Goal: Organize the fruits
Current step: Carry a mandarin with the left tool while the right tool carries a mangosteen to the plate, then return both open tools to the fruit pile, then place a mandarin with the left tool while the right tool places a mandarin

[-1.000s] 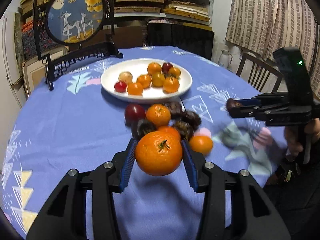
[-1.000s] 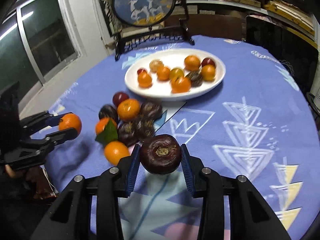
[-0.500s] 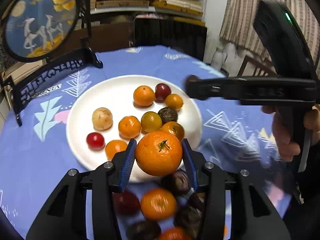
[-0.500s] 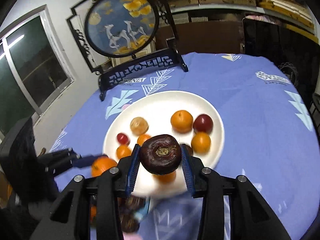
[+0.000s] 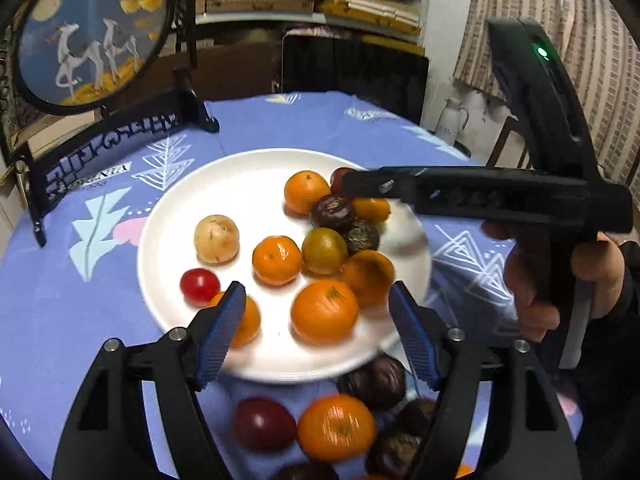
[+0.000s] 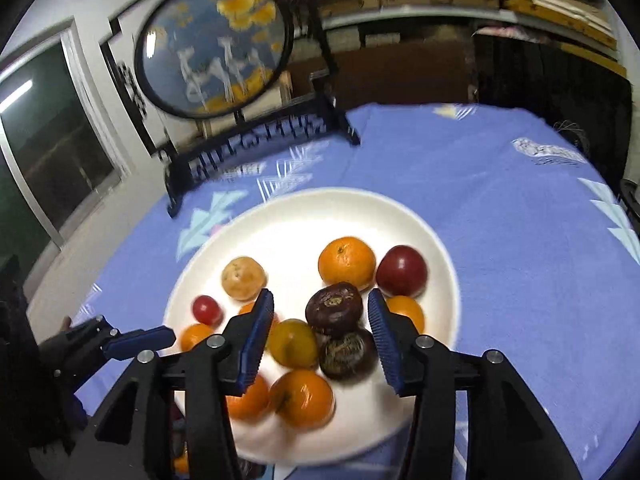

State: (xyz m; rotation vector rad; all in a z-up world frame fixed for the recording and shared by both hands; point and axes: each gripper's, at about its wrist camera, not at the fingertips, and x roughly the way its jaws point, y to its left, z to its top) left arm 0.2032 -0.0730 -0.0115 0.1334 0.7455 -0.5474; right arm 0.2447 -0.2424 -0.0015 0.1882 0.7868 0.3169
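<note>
A white plate (image 5: 240, 184) on the blue tablecloth holds several small fruits. My left gripper (image 5: 316, 292) hovers over the plate's near rim with its jaws opening. An orange mandarin (image 5: 324, 312) lies on the plate between them, touching neither pad. My right gripper (image 6: 320, 298) is above the plate's middle, its jaws also opening. A dark purple fruit (image 6: 334, 308) rests on the other fruits between its pads with a gap on each side. The right gripper (image 5: 360, 184) also shows in the left wrist view, reaching in from the right.
Loose fruit lies on the cloth in front of the plate: a red plum (image 5: 264, 424), a mandarin (image 5: 336, 428) and dark fruits (image 5: 376, 380). A round painted screen on a black stand (image 5: 88, 32) rises behind the plate. A person's hand (image 5: 560, 280) holds the right gripper.
Both grippers moved forward from the loose pile to over the plate. Each then opened its jaws, letting go of the mandarin and the dark fruit, which now lie on the plate.
</note>
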